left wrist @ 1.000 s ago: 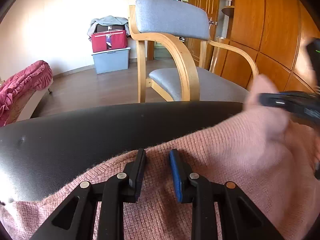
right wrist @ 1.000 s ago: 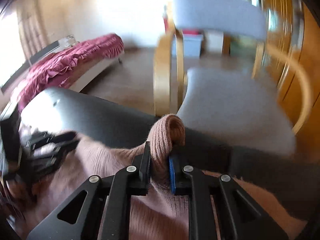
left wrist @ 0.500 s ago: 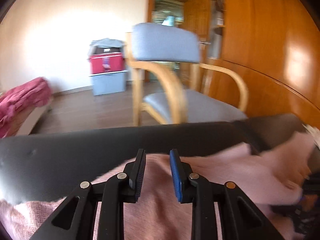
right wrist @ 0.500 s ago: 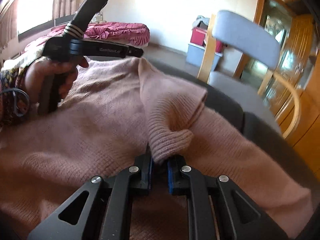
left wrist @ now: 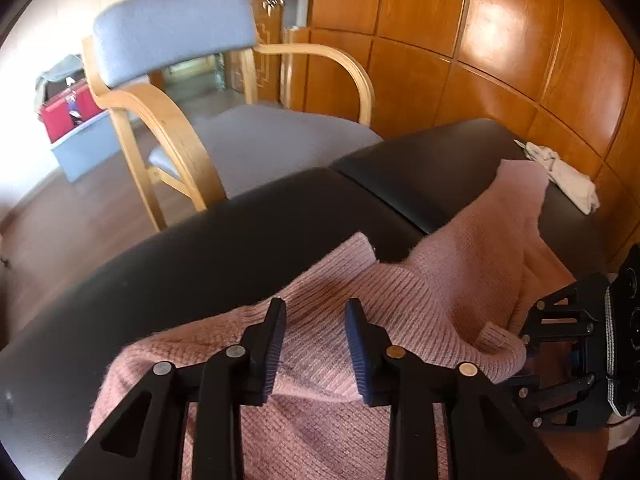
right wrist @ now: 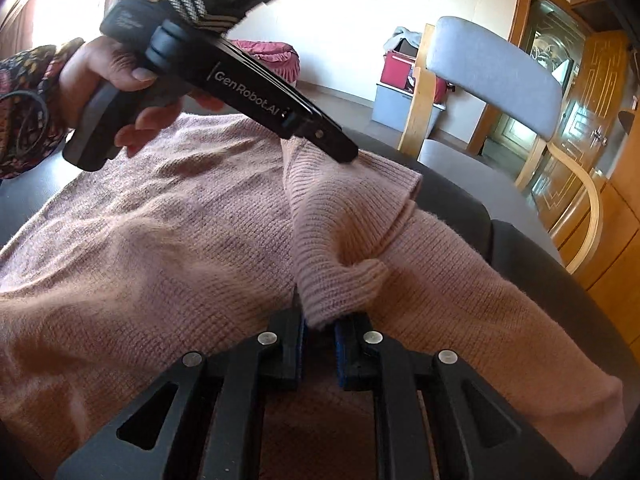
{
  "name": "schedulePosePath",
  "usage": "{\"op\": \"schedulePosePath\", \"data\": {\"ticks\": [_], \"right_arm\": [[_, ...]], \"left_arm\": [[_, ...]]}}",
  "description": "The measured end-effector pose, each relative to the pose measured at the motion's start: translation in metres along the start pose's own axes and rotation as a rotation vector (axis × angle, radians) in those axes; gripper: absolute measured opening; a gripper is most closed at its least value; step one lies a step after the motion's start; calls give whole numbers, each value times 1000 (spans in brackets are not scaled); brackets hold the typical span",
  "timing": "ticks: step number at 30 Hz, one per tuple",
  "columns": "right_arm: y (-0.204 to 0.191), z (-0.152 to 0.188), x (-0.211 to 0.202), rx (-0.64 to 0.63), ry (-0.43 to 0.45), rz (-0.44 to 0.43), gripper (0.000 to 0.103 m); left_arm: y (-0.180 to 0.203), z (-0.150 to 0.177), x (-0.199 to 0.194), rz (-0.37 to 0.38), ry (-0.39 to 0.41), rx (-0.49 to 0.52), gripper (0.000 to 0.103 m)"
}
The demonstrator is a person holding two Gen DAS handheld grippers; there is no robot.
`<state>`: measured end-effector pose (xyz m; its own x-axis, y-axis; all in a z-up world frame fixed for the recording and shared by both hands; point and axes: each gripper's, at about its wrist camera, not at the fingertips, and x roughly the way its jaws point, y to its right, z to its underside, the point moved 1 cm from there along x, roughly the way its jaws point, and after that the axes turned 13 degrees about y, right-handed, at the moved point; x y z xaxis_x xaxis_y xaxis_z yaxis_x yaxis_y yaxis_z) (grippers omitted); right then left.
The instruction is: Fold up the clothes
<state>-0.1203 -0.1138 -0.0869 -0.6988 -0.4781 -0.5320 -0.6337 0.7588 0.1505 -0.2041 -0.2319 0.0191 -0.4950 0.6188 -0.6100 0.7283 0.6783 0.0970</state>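
A pink knit sweater (left wrist: 420, 292) lies spread on a black padded table (left wrist: 200, 280). My left gripper (left wrist: 316, 314) hovers open just above the sweater near its far edge, with nothing between the fingers. In the right wrist view a hand holds that left gripper (right wrist: 346, 152), its tip touching the fabric. My right gripper (right wrist: 320, 322) is shut on a bunched fold of the sweater's sleeve (right wrist: 340, 256), which lies doubled over the body. In the left wrist view the right gripper (left wrist: 528, 360) sits at the right edge, with the cuff in it.
A grey-cushioned wooden armchair (left wrist: 248, 140) stands just beyond the table. Wooden wardrobe panels (left wrist: 500, 48) line the right side. A white cloth (left wrist: 572, 180) lies at the table's far right end. A red bin on a grey box (right wrist: 394, 80) and a bed stand farther back.
The right gripper has carried the sleeve from the table's far edge back over the sweater's body. The left gripper has swung right, toward the wardrobe, and is still open.
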Motion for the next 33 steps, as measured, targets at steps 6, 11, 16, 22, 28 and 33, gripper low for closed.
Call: {"op": "schedulePosePath", "data": {"ticks": [6, 11, 16, 22, 28, 33], "right_arm": [[1, 0, 2, 16, -1, -9, 13], [3, -1, 1, 27, -2, -16, 13], [9, -1, 2, 58, -2, -33, 13], [19, -1, 1, 120, 8, -51, 12], [39, 0, -5, 231, 39, -38, 12], [64, 2, -13, 359, 83, 6, 12]], "left_arm": [[3, -3, 9, -1, -36, 140, 60], [-4, -5, 23, 34, -94, 128, 63], [-17, 4, 33, 88, -137, -6, 61], [-4, 16, 12, 26, -3, 47, 18], [0, 30, -32, -2, 205, -48, 12], [3, 42, -71, -20, 381, -135, 12]]}}
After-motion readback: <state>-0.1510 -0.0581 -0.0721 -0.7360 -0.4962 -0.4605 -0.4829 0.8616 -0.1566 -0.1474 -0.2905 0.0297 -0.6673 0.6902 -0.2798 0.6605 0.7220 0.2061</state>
